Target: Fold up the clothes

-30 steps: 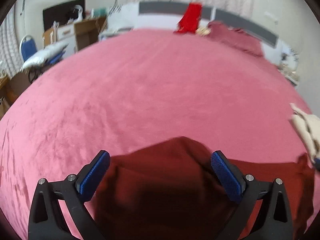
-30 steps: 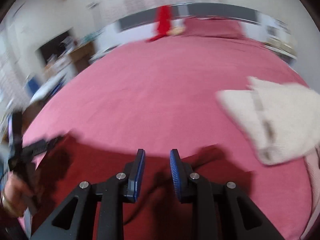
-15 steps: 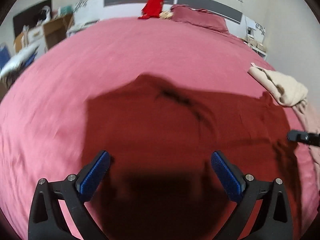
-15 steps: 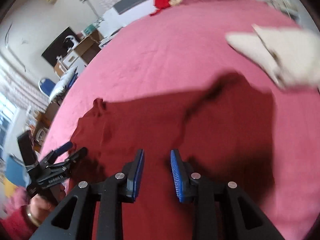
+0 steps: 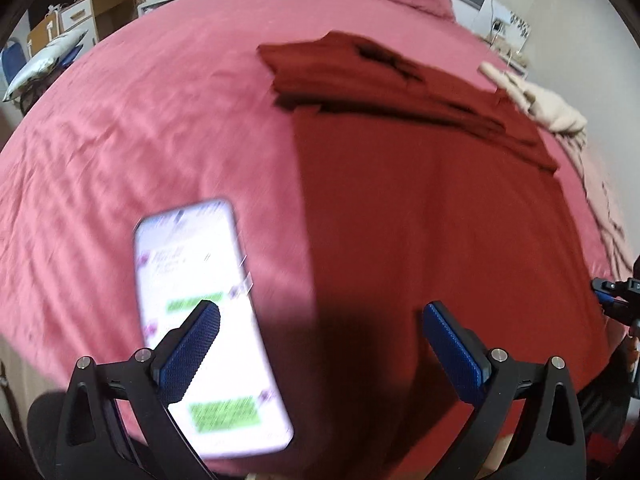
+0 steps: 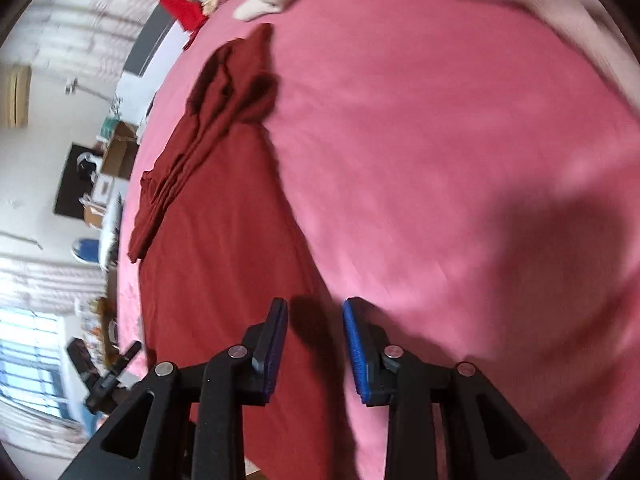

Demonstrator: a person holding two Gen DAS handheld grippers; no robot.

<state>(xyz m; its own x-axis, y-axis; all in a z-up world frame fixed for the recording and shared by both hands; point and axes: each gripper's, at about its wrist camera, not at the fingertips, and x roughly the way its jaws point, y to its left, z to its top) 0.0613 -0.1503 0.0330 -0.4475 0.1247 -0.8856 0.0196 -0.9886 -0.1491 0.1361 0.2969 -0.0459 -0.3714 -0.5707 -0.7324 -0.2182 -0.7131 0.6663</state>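
A dark red garment (image 5: 420, 200) lies spread flat on the pink bed cover (image 5: 160, 120), its far end bunched into folds (image 5: 360, 68). My left gripper (image 5: 320, 316) hovers wide open over the garment's near left corner, holding nothing. My right gripper (image 6: 316, 312) stands open by a narrow gap above the garment's (image 6: 224, 240) right edge, with nothing between its pads. Each gripper shows in the other's view: the right one (image 5: 612, 300) at the far right, the left one (image 6: 112, 376) at the lower left.
A phone (image 5: 200, 300) with a lit screen lies on the bed under my left finger. A beige garment (image 5: 552, 108) and pale pink cloth (image 6: 560, 8) lie to the right. Far off are a red cloth (image 6: 184, 8), pillows, boxes and a desk (image 5: 100, 12).
Both grippers drew back toward the bed's near edge, so the whole red garment now shows, spread out. The phone came into the left view. The right view rolled sideways.
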